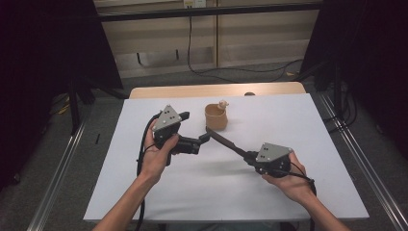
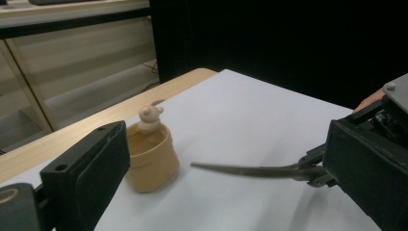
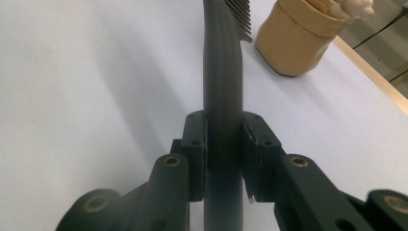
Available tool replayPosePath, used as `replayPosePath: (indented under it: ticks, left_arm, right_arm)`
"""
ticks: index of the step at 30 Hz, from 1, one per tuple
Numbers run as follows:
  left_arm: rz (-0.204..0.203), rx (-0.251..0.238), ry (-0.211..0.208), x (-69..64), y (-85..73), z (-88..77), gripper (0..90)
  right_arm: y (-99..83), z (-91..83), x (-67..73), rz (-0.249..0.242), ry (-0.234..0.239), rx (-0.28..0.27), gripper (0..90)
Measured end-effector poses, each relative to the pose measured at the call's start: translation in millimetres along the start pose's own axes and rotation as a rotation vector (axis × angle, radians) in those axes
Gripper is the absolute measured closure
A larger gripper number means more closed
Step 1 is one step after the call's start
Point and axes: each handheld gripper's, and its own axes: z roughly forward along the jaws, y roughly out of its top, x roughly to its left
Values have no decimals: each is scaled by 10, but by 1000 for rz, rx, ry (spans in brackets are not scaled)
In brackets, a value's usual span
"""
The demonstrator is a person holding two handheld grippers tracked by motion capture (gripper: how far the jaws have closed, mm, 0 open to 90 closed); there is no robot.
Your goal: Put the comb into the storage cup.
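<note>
A long dark grey comb hangs just above the white table, its toothed end towards a tan cup. My right gripper is shut on the comb's handle, and in the right gripper view the pads press both sides of the comb. My left gripper stands open at the comb's tip, jaws spread wide. In the left gripper view the comb reaches in from the right, beside the cup. A small cream figure sits at the cup's rim.
The table's wooden far edge lies behind the cup. Dark curtains stand on both sides. A cable runs across the floor beyond the table. White surface stretches wide near the front edge.
</note>
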Motion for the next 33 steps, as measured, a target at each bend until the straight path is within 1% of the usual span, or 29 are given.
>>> replayPosePath:
  ticks: [1,2,4,5,7,8,10,11,12,13,14,16,17,19,21,23,25,29,30,31,33]
  left_arm:
    - [8,-6,5,5,-13,-20,42]
    - [-1,-14,8,4,-23,-31,42]
    - [-12,-36,16,13,-52,-63,42]
    - [-12,-52,18,16,-74,-77,44]
    - [-6,-67,34,18,-117,-91,46]
    - [-6,-72,28,19,-143,-96,46]
    - [-9,-74,22,24,-193,-104,45]
    - [-17,-103,25,32,-237,-107,46]
    - [-21,-113,26,39,-271,-111,45]
    - [-18,-114,39,46,-300,-117,46]
    - [-15,-124,43,55,-323,-120,46]
    - [-28,-139,56,71,-391,-136,46]
    - [-28,-143,66,76,-410,-144,46]
    - [-43,-150,84,85,-465,-175,45]
    - [-43,-153,99,93,-514,-209,42]
    - [-39,-152,126,96,-562,-249,37]
    - [-51,-157,128,109,-602,-283,36]
    - [-59,-137,155,136,-672,-325,32]
    - [-52,-134,168,143,-688,-339,32]
    - [-55,-141,175,142,-701,-347,33]
    - [-54,-142,179,153,-731,-371,32]
  right_arm:
    - [-9,-5,-15,16,-2,-4,730]
    - [-13,-6,-23,29,-1,-11,730]
    - [-17,-9,-31,44,-5,-20,730]
    - [-16,-11,-32,50,-6,-23,730]
    - [-12,-27,-43,61,-16,-48,730]
    - [-8,-36,-46,76,-17,-65,730]
    - [-2,-51,-56,86,-27,-80,730]
    - [-2,-56,-59,95,-27,-84,730]
    - [-3,-59,-67,107,-25,-93,730]
    - [-5,-62,-75,112,-23,-97,730]
    - [-7,-64,-82,125,-22,-101,730]
    - [-10,-69,-99,145,-17,-114,730]
    - [-9,-74,-110,156,-16,-124,730]
    - [-4,-84,-127,170,-15,-138,730]
    - [3,-90,-142,180,-14,-147,730]
    - [13,-93,-160,193,-15,-160,730]
    - [18,-93,-178,207,-12,-176,730]
    - [44,-94,-204,229,-13,-201,730]
    - [52,-101,-211,224,-20,-207,730]
    - [63,-108,-218,230,-26,-219,730]
    - [86,-124,-239,228,-35,-231,730]
